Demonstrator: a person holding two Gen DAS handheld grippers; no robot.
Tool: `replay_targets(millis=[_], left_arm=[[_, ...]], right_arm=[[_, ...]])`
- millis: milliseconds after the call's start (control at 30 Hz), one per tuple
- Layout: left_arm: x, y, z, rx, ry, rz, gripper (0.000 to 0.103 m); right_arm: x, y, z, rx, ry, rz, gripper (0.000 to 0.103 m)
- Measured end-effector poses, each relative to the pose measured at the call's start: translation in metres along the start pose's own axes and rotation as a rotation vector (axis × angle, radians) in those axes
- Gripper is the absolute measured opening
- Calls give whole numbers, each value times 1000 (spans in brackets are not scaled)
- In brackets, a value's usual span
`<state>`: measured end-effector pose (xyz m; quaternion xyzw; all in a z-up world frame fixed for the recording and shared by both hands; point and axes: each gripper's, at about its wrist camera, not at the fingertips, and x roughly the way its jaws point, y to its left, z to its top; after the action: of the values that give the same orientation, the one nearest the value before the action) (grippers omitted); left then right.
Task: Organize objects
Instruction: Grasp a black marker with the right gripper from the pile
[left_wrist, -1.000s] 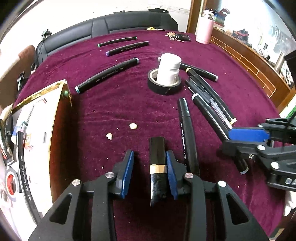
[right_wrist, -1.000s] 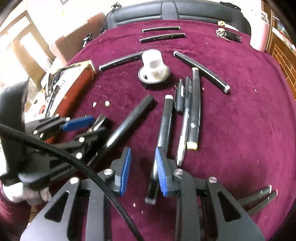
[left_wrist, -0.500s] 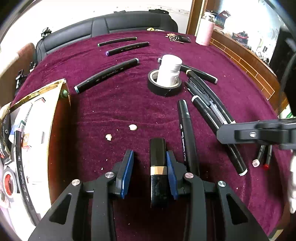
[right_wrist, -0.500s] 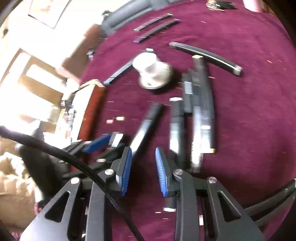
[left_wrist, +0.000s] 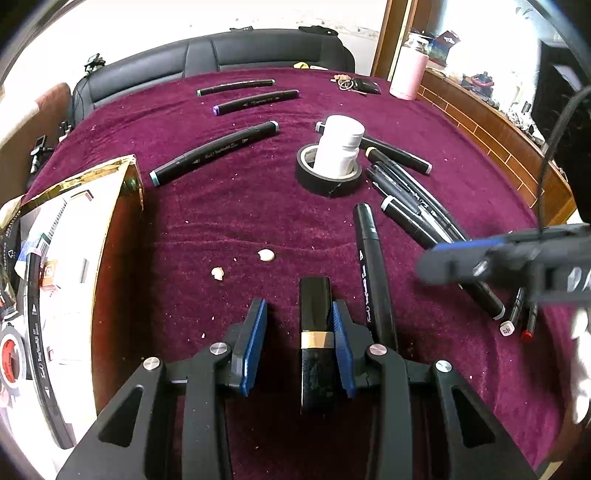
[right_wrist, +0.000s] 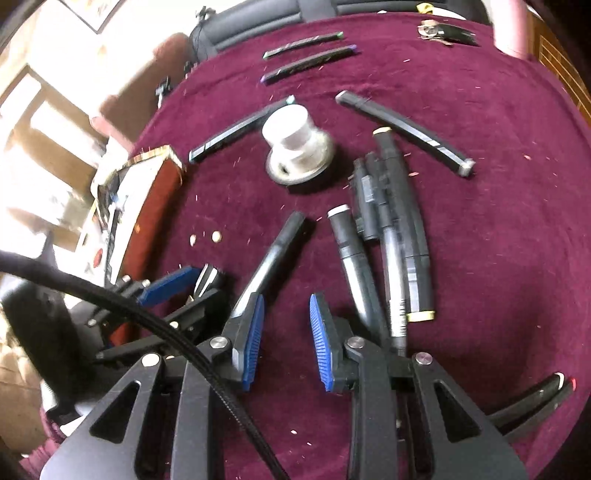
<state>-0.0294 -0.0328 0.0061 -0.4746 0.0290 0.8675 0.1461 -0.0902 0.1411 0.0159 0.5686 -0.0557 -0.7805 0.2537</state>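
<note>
Surface: maroon cloth (left_wrist: 229, 206), markers scattered.
Left gripper (left_wrist: 299, 343): spread; black tube (left_wrist: 314, 332) lengthwise between jaws, touching one pad.
Right gripper (right_wrist: 286, 339): spread, empty; nearest marker (right_wrist: 273, 254) just ahead-left.

One tape roll (left_wrist: 328, 175), one white bottle (left_wrist: 340, 147), two crumbs (left_wrist: 266, 254).

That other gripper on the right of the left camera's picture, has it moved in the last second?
Yes. The right gripper has risen in the picture, away from the near marker ends and toward the tape roll.
</note>
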Motion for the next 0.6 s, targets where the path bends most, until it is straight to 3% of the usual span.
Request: replay_targets(millis=[300,433,567,600], left_arm=[[-1,-1,-2,0,-23,9,30],[-2,4,-4,-24,-36,-22,30],[-2,9,-4,-47,-43,-54,30],[-3,10,-4,-45,-43,-57,30]], right_arm=[[22,42,12,-31,-19,-221,27],[27,40,15,22,27,-165,27],[34,53,9,-36,37,-256,25],[33,54,8,-43,37,-268,17]])
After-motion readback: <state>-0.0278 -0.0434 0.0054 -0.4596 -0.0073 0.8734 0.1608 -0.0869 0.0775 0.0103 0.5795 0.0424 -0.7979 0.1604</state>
